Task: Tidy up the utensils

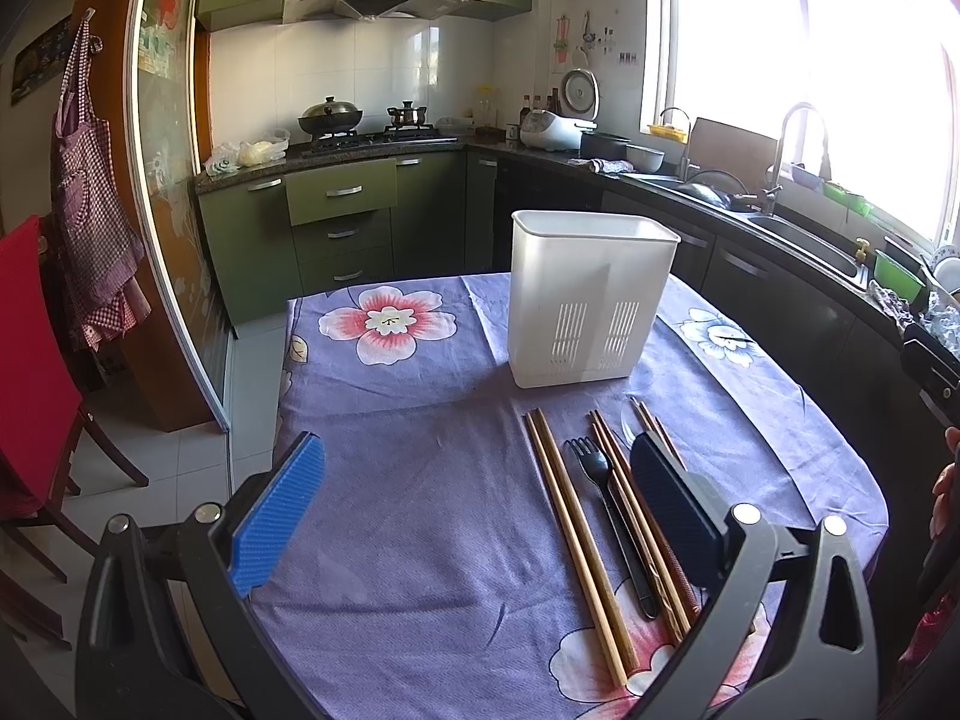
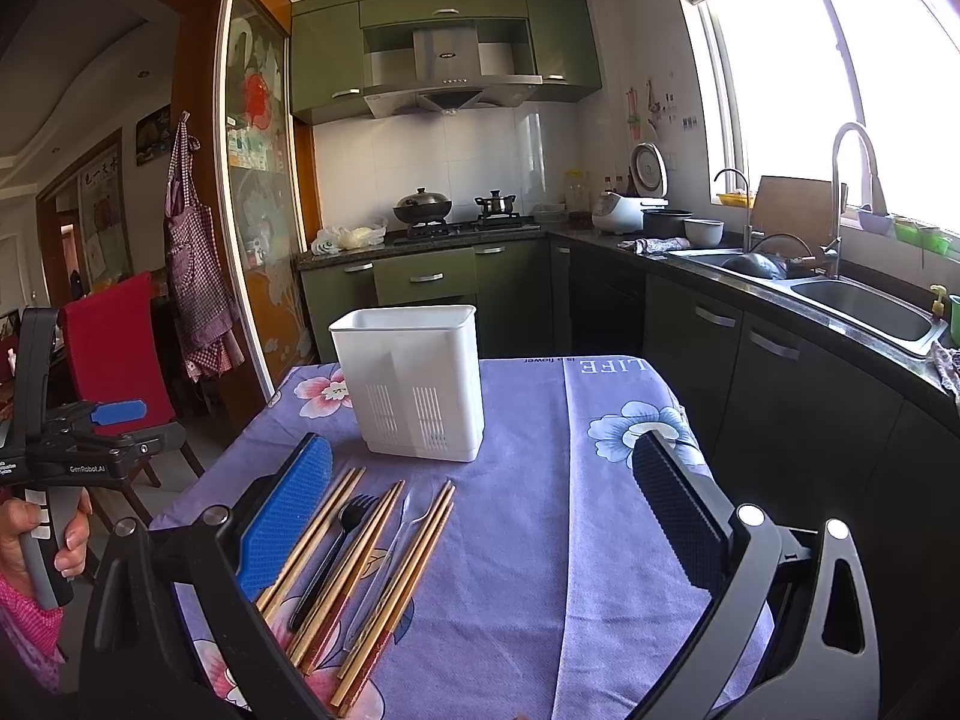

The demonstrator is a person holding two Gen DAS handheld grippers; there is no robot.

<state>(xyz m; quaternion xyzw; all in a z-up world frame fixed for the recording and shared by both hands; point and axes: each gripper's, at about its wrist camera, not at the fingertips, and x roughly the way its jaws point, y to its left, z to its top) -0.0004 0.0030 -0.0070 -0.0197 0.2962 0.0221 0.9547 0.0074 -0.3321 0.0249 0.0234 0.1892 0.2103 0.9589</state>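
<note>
Nearest, the left gripper (image 1: 474, 504) and right gripper (image 2: 480, 504) hover with jaws spread wide, holding nothing, above chopsticks (image 2: 324, 534), a black fork (image 2: 336, 546) and a clear spoon (image 2: 390, 552) lying side by side on the floral tablecloth (image 1: 420, 480); farther back stands an upright white utensil holder (image 1: 588, 300).

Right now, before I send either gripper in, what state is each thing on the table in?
Left gripper: open, holding nothing.
Right gripper: open, holding nothing.
White utensil holder: upright on the tablecloth, nothing visible sticking out.
Wooden chopsticks: lying flat in pairs, not yet in the holder.
Black fork: lying flat between chopstick pairs.
Clear plastic spoon: lying flat among the chopsticks.
Tablecloth: spread over the table.
</note>
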